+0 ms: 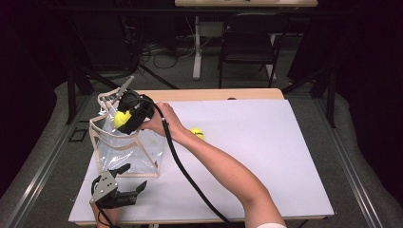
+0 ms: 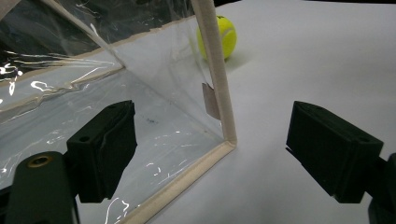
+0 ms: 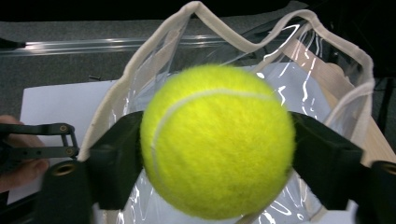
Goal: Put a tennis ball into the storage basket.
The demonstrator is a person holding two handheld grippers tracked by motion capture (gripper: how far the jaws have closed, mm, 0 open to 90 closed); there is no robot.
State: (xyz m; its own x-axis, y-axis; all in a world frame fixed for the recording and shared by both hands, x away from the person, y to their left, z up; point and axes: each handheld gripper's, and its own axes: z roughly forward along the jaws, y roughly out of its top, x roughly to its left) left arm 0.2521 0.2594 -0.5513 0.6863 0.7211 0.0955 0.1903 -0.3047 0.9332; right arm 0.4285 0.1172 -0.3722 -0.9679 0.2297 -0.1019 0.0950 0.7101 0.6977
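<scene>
While the right gripper [image 3: 217, 154] clamps one tennis ball [image 3: 217, 140] between its jaws, that ball sits directly above the open mouth of the clear bag [image 1: 124, 152]. The bag stands upright at the left of the white table [image 1: 266, 156]. Two balls are counted: a second tennis ball [image 1: 197, 133] lies on the table just right of the bag. The left gripper [image 1: 124, 194] rests near the bag's front corner, jaws spread, grasping nothing. Dark floor, cables and a black chair [image 1: 249, 42] lie beyond. The left gripper view discloses the bag's beige-trimmed corner seam [image 2: 219, 93].
</scene>
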